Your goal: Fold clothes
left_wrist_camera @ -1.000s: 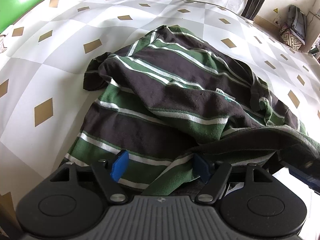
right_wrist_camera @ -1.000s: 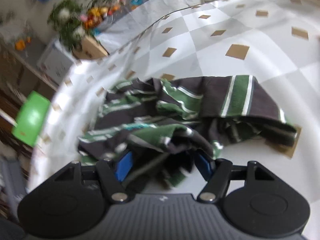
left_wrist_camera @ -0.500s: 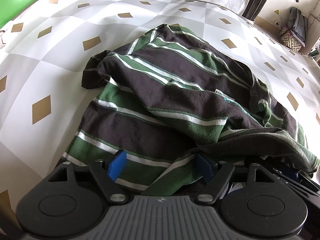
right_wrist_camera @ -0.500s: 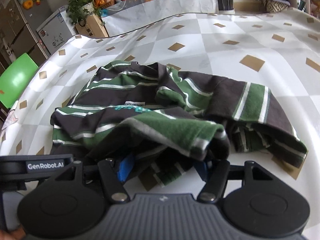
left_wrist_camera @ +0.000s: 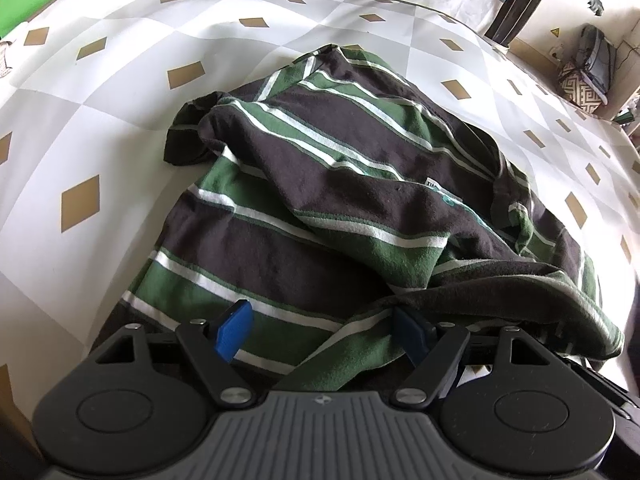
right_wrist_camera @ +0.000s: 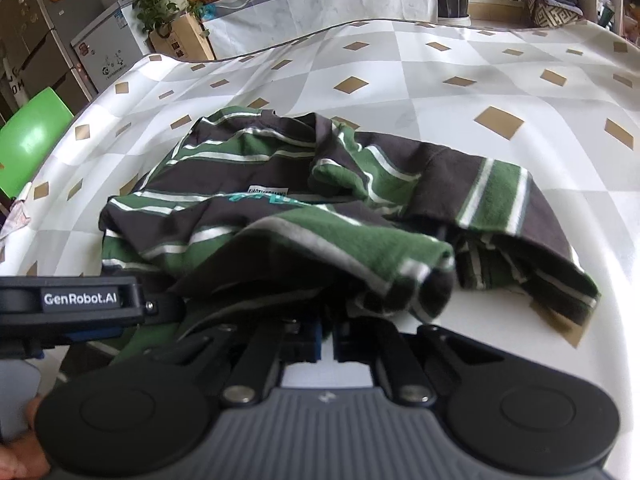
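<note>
A crumpled shirt [left_wrist_camera: 340,184] with dark grey, green and white stripes lies on the table; it also fills the middle of the right wrist view [right_wrist_camera: 280,200]. My left gripper [left_wrist_camera: 320,332] rests low over the shirt's near hem, open, its blue pads [left_wrist_camera: 234,330] wide apart with flat cloth between them. My right gripper [right_wrist_camera: 328,338] is shut, its pads pressed together on a raised fold of the shirt's hem that drapes over the fingers. The left gripper's black body [right_wrist_camera: 80,299] shows at the left edge of the right wrist view.
The table carries a white and grey checked cloth with gold diamonds [left_wrist_camera: 80,200]. A green chair [right_wrist_camera: 28,140] stands at its left side. Beyond the far edge are a potted plant on a box [right_wrist_camera: 172,20], a fridge and a black vase [left_wrist_camera: 514,20].
The right gripper's pads, apart half a second ago, have closed on the shirt's hem. The left gripper has kept still and stays open.
</note>
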Action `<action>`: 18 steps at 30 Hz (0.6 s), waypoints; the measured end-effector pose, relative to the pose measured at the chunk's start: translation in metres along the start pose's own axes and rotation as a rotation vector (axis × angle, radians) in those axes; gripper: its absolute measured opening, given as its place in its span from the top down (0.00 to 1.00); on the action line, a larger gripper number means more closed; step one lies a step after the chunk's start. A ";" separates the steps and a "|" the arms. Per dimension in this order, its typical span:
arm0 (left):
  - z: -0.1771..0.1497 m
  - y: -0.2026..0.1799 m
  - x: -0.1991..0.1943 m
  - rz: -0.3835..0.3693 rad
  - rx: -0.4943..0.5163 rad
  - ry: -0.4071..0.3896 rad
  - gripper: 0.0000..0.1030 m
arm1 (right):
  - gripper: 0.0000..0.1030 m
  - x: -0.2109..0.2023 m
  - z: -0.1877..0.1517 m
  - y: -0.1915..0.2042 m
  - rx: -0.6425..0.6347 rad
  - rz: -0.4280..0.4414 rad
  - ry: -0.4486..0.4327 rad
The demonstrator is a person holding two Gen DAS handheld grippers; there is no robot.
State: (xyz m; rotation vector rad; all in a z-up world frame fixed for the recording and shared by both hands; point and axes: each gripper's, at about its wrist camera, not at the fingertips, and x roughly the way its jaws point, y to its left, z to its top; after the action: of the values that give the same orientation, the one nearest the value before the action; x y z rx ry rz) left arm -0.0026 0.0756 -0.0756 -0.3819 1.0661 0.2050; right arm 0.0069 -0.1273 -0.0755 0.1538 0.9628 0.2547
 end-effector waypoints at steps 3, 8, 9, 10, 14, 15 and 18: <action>-0.004 0.001 -0.003 0.002 0.018 0.008 0.27 | 0.97 -0.013 0.000 -0.003 -0.002 -0.006 -0.006; -0.012 -0.002 -0.012 -0.017 0.063 0.028 0.27 | 0.97 -0.040 -0.004 -0.008 -0.015 -0.022 -0.016; -0.013 -0.004 -0.015 -0.021 0.077 0.026 0.27 | 0.98 -0.046 -0.006 -0.010 -0.017 -0.028 -0.017; -0.015 -0.005 -0.018 -0.025 0.091 0.021 0.27 | 0.98 -0.051 -0.008 -0.011 -0.016 -0.038 -0.020; -0.021 -0.009 -0.032 -0.044 0.142 0.002 0.27 | 0.98 -0.071 -0.016 -0.022 0.019 -0.084 -0.032; -0.023 -0.009 -0.035 -0.047 0.149 0.000 0.27 | 0.98 -0.075 -0.018 -0.026 0.032 -0.096 -0.036; -0.028 -0.007 -0.042 -0.048 0.152 -0.005 0.27 | 0.93 -0.085 -0.024 -0.037 0.086 -0.106 -0.049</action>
State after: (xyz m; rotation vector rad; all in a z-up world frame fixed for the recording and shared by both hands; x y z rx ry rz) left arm -0.0427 0.0591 -0.0494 -0.2697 1.0591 0.0819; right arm -0.0544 -0.1864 -0.0309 0.1868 0.9302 0.1117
